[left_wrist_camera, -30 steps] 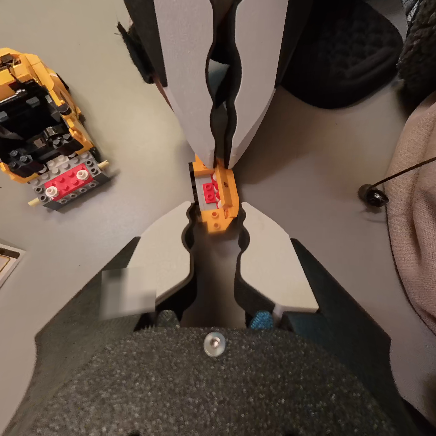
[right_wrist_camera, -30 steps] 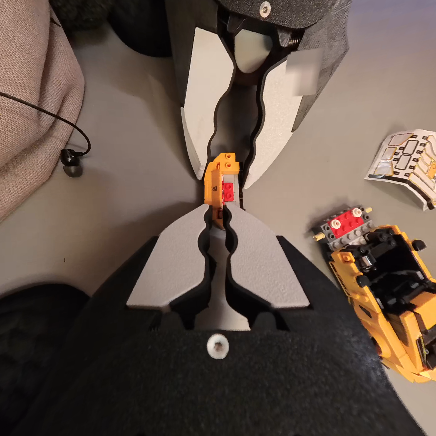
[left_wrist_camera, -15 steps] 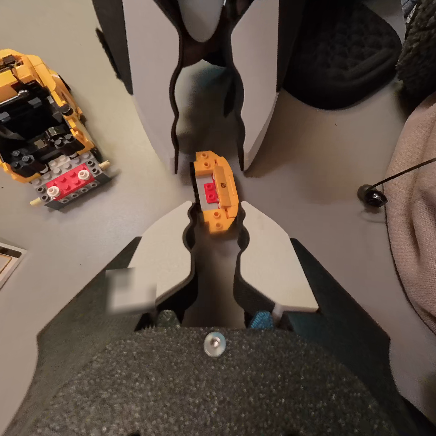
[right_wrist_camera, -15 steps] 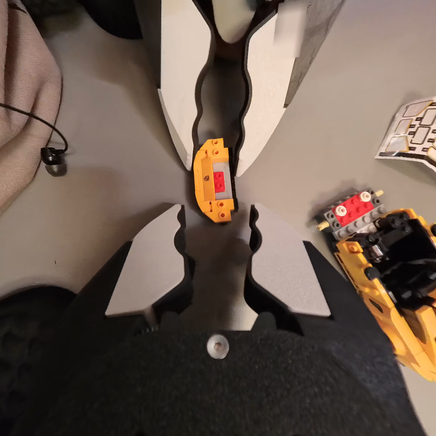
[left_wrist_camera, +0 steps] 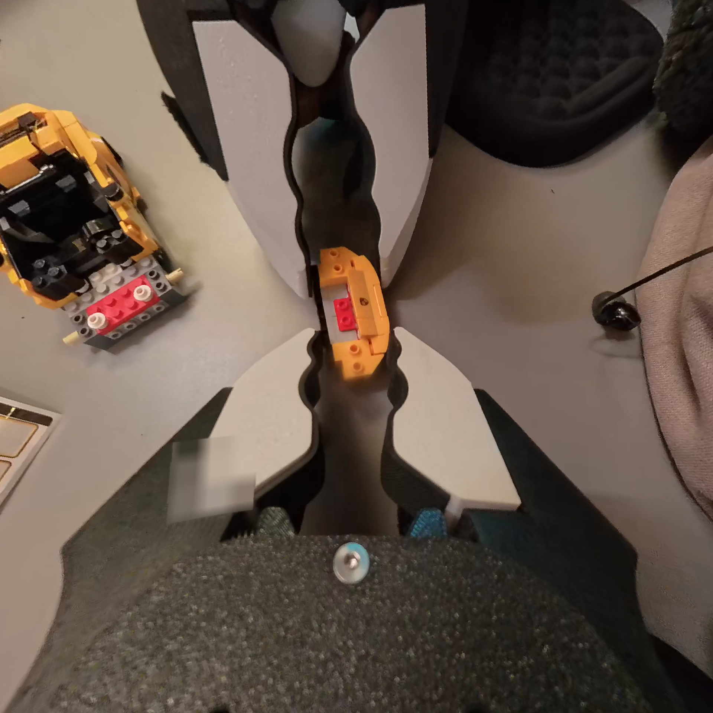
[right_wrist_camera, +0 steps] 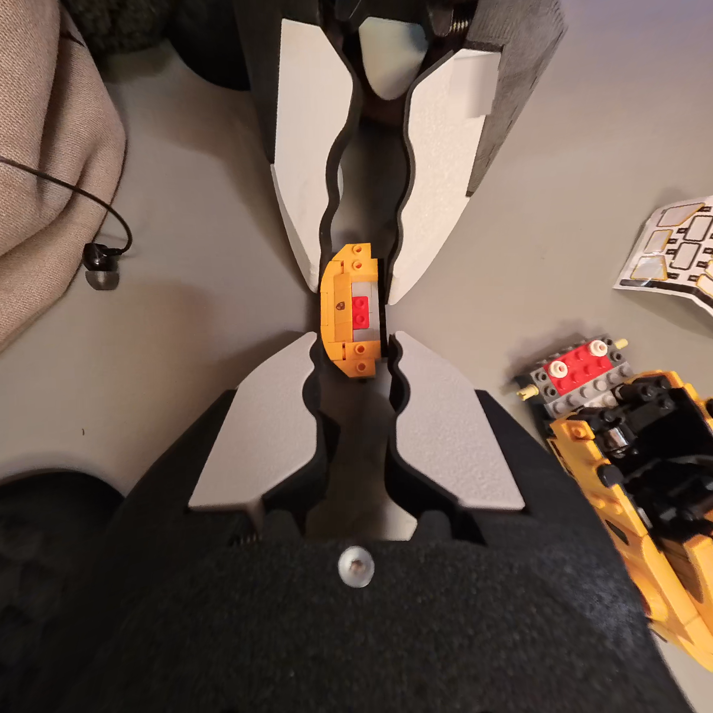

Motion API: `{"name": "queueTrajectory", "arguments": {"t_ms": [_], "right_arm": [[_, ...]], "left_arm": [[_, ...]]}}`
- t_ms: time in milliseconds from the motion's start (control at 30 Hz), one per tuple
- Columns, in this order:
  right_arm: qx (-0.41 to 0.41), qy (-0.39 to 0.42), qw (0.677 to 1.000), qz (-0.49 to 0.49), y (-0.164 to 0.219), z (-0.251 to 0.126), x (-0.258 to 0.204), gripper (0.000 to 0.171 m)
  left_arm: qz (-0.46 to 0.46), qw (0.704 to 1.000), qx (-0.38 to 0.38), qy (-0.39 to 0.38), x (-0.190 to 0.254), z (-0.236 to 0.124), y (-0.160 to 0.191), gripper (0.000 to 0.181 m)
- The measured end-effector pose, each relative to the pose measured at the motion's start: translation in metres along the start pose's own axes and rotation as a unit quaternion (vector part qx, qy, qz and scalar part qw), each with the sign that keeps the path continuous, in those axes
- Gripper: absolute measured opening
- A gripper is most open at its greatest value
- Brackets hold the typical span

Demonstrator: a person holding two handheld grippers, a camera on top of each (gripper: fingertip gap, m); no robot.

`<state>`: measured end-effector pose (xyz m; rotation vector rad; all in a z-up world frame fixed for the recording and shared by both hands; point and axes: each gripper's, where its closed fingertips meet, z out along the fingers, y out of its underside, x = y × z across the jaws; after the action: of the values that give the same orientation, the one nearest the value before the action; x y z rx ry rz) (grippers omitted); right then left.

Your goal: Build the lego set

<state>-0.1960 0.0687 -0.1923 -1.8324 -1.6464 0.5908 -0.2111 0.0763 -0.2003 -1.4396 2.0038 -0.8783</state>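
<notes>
A small orange lego sub-assembly (left_wrist_camera: pixel 355 308) with a red plate and grey middle sits between both grippers over the grey table; it also shows in the right wrist view (right_wrist_camera: pixel 351 312). My left gripper (left_wrist_camera: pixel 355 333) grips its near end by the sides. My right gripper (right_wrist_camera: pixel 353 339) comes from the opposite side, its fingers closed against the piece's other end. Each gripper shows in the other's view: the right (left_wrist_camera: pixel 345 279), the left (right_wrist_camera: pixel 351 293). The partly built yellow and black lego car (left_wrist_camera: pixel 65 216), with a red plate on its grey end, lies apart to the side (right_wrist_camera: pixel 636 463).
A sticker sheet (right_wrist_camera: pixel 679 247) lies beyond the car, its corner also in the left wrist view (left_wrist_camera: pixel 15 440). A beige cloth (left_wrist_camera: pixel 686 347) and a black earbud on a wire (left_wrist_camera: pixel 615 314) lie on the other side. A dark padded object (left_wrist_camera: pixel 551 77) sits at the table edge. My two grippers' fingertips are within a few centimetres of each other. My right tips are roughly 15 cm from the dark padded object (left_wrist_camera: pixel 551 77).
The right gripper was pinched narrowly on the piece's end, opened wide half a second ago, and has now closed on the piece's sides. The left gripper has kept its hold.
</notes>
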Motion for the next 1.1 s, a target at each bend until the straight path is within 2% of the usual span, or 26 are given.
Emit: {"name": "queueTrajectory", "arguments": {"t_ms": [667, 800, 1100], "right_arm": [[0.036, -0.007, 0.999, 0.002, -0.004, -0.003, -0.007, 0.031], [0.034, -0.006, 0.999, -0.003, -0.006, -0.003, -0.009, 0.031], [0.033, -0.008, 0.999, 0.003, -0.007, -0.004, -0.012, 0.032]], "left_arm": [[-0.026, 0.999, 0.011, 0.016, 0.003, -0.002, -0.002, 0.032], [-0.021, 1.000, 0.010, 0.020, 0.007, -0.001, -0.003, 0.037], [-0.001, 1.000, 0.004, 0.010, 0.008, -0.001, -0.002, 0.033]]}}
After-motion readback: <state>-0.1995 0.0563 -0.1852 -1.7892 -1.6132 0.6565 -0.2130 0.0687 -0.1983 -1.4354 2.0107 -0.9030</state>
